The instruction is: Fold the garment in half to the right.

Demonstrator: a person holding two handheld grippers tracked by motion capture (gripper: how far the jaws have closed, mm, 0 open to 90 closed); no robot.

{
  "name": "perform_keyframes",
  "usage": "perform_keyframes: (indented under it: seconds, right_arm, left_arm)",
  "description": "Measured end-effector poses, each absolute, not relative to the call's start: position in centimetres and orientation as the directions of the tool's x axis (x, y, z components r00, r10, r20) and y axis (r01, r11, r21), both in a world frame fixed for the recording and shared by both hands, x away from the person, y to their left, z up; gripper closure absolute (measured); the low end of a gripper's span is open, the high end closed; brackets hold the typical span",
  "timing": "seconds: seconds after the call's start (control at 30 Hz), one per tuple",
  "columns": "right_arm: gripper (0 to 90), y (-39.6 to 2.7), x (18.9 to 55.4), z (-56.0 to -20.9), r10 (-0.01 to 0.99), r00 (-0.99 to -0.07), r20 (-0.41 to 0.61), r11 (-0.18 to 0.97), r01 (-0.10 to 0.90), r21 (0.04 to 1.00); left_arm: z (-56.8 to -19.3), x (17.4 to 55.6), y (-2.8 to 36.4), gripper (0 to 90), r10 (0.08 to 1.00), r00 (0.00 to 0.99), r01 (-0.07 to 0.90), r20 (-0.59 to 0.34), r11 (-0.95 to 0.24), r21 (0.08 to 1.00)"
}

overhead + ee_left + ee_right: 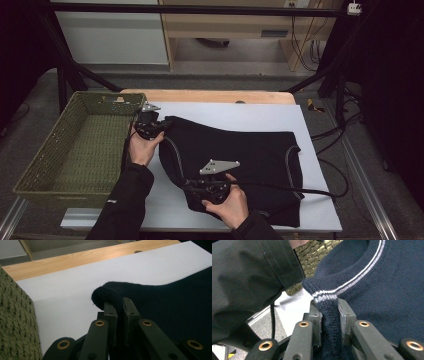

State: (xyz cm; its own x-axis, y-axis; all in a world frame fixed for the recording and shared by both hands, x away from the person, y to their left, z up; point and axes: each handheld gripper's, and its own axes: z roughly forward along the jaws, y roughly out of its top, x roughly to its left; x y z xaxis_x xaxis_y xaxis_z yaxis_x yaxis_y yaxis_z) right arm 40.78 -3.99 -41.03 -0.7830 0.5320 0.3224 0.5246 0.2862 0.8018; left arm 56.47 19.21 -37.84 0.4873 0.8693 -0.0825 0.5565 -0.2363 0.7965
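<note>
Here, the wooden table (210,96) carries a white sheet (250,117) over most of its top, and the high view alone takes in the whole layout: a dark sweater (240,157) lies spread across the middle of the sheet, and a green woven basket (75,150) stands at the left edge, just beside the sheet. In that view the garment reads as plain black with pale lines at its edges; the right gripper view brings it close and shows a navy knit with a white-striped band (352,281), a detail lost from above. The left gripper (152,125) sits at the sweater's far left corner, near the basket's rim, and its own view shows the two black jaws drawn together on a rolled fold of the knit (110,296), with the white sheet and the bare wood beyond. The right gripper (202,187) is at the near left edge of the sweater, and its view shows the jaws pinched on a ridge of the fabric just below the stripe (329,310). That view also catches a dark sleeve (249,277) and, behind it, what is probably the basket's weave, though little of it shows.
</note>
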Motion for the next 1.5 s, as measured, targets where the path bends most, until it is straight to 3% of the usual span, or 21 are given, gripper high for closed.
perform_keyframes:
  seconds: [1.5]
  right_arm:
    - [77.2, -3.1, 41.0, -37.4, 0.467, -0.82, 0.332, 0.229, 0.474, 0.85]
  left_arm:
    - [-31.7, 55.0, 21.0, 83.4, 0.889, 0.457, 0.503, -0.036, -0.225, 0.834]
